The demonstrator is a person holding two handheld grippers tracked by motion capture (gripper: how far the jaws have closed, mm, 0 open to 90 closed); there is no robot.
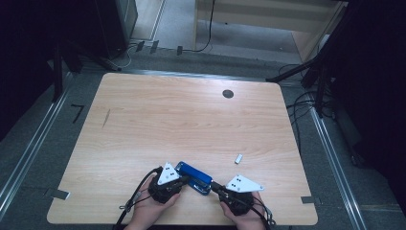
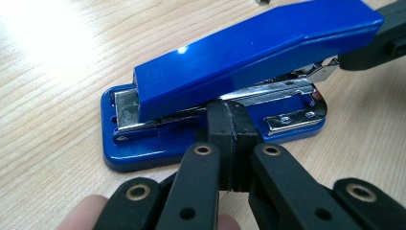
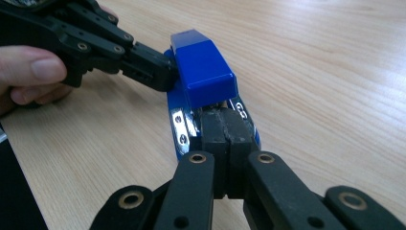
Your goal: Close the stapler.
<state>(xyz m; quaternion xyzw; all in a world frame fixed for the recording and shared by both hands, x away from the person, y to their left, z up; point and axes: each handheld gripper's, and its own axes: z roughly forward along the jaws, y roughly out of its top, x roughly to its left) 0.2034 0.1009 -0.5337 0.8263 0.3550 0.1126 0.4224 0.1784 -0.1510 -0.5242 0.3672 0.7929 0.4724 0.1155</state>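
A blue stapler (image 1: 195, 175) lies near the table's front edge, its top arm raised a little off its metal magazine (image 2: 268, 91). My left gripper (image 1: 184, 179) is shut, and its tips (image 2: 229, 109) press against the stapler's long side (image 2: 249, 52) under the blue arm. My right gripper (image 1: 214, 185) is also shut, with its tips (image 3: 222, 120) at the stapler's front end (image 3: 203, 67), just below the blue cap. The right gripper view has the left gripper (image 3: 160, 72) touching the stapler's side. I cannot tell whether either gripper pinches any metal.
A small pale block (image 1: 238, 158) lies on the wooden table (image 1: 191, 120) to the right, beyond the stapler. A black round grommet (image 1: 228, 94) sits near the far edge. Cables and dark stands surround the table on the floor.
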